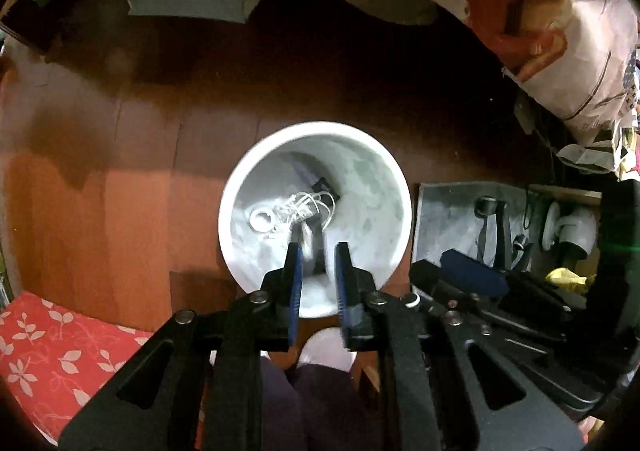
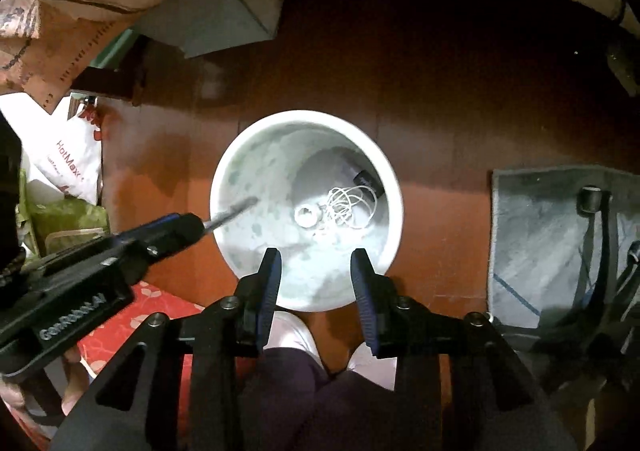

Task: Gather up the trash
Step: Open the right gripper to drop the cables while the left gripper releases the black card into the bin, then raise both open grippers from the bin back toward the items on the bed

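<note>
Now, in the left view your left gripper (image 1: 318, 251) hangs over the bin (image 1: 240, 187) at frame centre, fingers slightly apart around a blurred grey strip (image 1: 310, 247); whether they grip it I cannot tell. You seem mid-drop.

From the right view, your right gripper (image 2: 316, 255) is spread, empty, above the bin (image 2: 228, 179); cord (image 2: 350, 205) and ring (image 2: 307, 217) lie inside. Next, fetch more trash.
</note>
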The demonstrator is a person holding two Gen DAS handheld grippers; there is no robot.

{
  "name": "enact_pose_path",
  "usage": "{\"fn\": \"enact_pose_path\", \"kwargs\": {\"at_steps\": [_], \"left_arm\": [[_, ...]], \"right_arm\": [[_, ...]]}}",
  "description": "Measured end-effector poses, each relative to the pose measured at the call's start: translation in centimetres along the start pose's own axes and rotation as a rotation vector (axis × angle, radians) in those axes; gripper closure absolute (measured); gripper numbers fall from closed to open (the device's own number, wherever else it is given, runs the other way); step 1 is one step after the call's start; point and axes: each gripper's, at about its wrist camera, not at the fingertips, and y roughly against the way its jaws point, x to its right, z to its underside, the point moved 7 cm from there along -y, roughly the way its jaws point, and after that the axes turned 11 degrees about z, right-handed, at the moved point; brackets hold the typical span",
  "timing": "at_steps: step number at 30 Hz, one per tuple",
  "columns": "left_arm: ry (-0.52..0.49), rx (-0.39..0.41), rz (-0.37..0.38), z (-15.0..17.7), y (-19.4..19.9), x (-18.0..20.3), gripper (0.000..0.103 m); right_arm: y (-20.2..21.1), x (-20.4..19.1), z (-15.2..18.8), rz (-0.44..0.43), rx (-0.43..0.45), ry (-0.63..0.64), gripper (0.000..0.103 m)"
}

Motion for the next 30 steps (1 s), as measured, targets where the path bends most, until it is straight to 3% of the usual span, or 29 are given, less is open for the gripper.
{"fn": "enact_pose_path", "kwargs": {"at_steps": [3, 17, 30], "left_arm": [[0.008, 0.000, 0.004, 0.3, 0.3, 0.2, 0.067], [-0.075, 0.102, -0.040, 1.2, 8.7, 2.6, 0.066], [-0.204, 0.261, -0.022, -0.5, 22.6, 8.6, 0.066]], "right_arm": [[0.6, 0.3, 0.1, 0.011, 0.009, 0.004, 0.070], [7.1, -0.1, 0.3, 0.024, 0.085, -0.011, 0.070], [21.5, -3.5, -1.7, 0.029, 0.261, 0.003, 0.070]]}}
